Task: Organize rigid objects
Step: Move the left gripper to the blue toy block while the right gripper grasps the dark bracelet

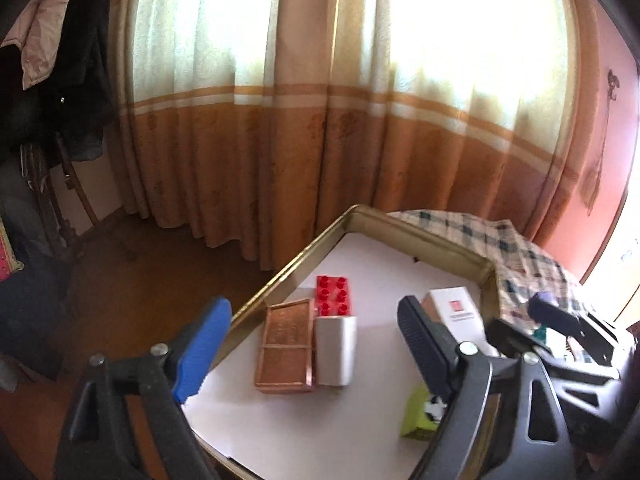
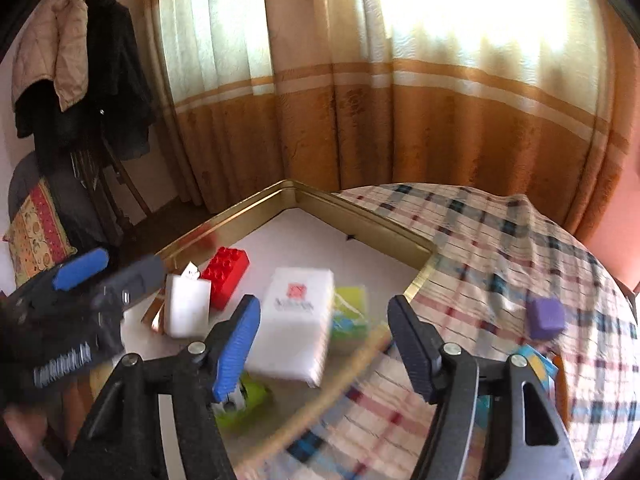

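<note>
A gold-rimmed tray (image 1: 432, 236) with a white floor holds a red brick (image 1: 334, 295), a copper box (image 1: 286, 346), a white block (image 1: 336, 350), a white carton with a red logo (image 1: 454, 304) and a green item (image 1: 420, 414). My left gripper (image 1: 312, 344) is open and empty above the tray's near left side. In the right wrist view the tray (image 2: 360, 216) holds the red brick (image 2: 226, 276), white block (image 2: 188, 310), white carton (image 2: 298, 316) and green item (image 2: 248, 398). My right gripper (image 2: 324, 344) is open and empty over the tray's right edge. A purple cube (image 2: 546, 318) lies on the cloth.
A checked tablecloth (image 2: 500, 248) covers the table to the right of the tray. A yellow-green packet (image 2: 352, 312) lies beside the carton. Blue and orange items (image 2: 540, 364) lie near the right finger. Curtains (image 1: 320, 120) hang behind. A chair with coats (image 2: 80, 100) stands at the left.
</note>
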### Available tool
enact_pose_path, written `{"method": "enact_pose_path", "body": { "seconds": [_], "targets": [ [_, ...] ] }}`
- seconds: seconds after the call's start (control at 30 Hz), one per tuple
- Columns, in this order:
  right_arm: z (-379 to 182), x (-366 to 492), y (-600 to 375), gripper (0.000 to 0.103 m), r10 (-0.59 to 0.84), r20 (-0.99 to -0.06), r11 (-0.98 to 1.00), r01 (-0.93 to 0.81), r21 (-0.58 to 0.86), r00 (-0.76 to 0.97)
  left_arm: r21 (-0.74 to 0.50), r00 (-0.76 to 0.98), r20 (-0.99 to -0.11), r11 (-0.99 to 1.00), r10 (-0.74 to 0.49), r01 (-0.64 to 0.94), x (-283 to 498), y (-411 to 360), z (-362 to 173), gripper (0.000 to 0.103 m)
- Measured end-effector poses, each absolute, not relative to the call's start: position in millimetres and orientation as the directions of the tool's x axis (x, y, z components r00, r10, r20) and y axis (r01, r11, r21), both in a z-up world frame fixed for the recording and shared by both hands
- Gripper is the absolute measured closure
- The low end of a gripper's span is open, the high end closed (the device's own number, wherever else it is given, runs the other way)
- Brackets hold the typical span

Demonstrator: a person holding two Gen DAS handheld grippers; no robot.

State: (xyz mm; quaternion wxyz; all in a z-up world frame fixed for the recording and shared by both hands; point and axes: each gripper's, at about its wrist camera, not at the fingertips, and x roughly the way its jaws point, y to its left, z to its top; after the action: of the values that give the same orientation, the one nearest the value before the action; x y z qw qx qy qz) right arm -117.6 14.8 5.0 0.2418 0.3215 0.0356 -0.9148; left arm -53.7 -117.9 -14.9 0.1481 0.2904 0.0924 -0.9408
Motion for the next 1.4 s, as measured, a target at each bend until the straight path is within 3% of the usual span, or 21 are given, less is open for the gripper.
{"method": "enact_pose_path", "body": {
  "seconds": [0.3, 0.47, 0.6, 0.73, 0.87, 1.4],
  "targets": [
    [-12.0, -85.1, 112.5, 0.03, -0.263, -0.625, -0.939, 0.343, -0.01, -0.736, -0.097, -0.821, -0.563, -0.979, -0.093, 0.178, -52.0, -46.1, -9.9, 0.007],
    [-27.8, -93.6, 146.5, 0.03, -0.216, -0.667, -0.961, 0.275, 0.017, -0.713, -0.073, -0.803, -0.595, -0.995, -0.01, 0.066, -63.4, 5.8, -22.4, 0.004],
    [-33.1, -99.3, 148.6, 0.03, -0.221, -0.681, -0.96, 0.28, 0.024, -0.699, -0.011, -0.787, -0.617, -0.999, -0.021, 0.036, -76.5, 35.0, -34.6, 0.004],
    [-38.5, -104.1, 141.2, 0.031, -0.217, -0.7, -0.956, 0.294, 0.011, -0.68, -0.023, -0.772, -0.635, -0.999, -0.02, 0.045, -83.4, 33.8, -39.0, 0.004],
    [-49.3, -108.2, 136.3, 0.047, -0.209, -0.74, -0.954, 0.298, 0.012, -0.639, -0.025, -0.771, -0.636, -0.998, -0.032, 0.061, -86.6, 29.2, -38.2, 0.004],
    [-53.1, -103.7, 128.5, 0.05, -0.157, -0.765, -0.937, 0.338, -0.084, -0.625, -0.012, -0.758, -0.652, -0.999, -0.026, 0.044, -91.6, 36.8, -44.3, 0.004]
  ]
}}
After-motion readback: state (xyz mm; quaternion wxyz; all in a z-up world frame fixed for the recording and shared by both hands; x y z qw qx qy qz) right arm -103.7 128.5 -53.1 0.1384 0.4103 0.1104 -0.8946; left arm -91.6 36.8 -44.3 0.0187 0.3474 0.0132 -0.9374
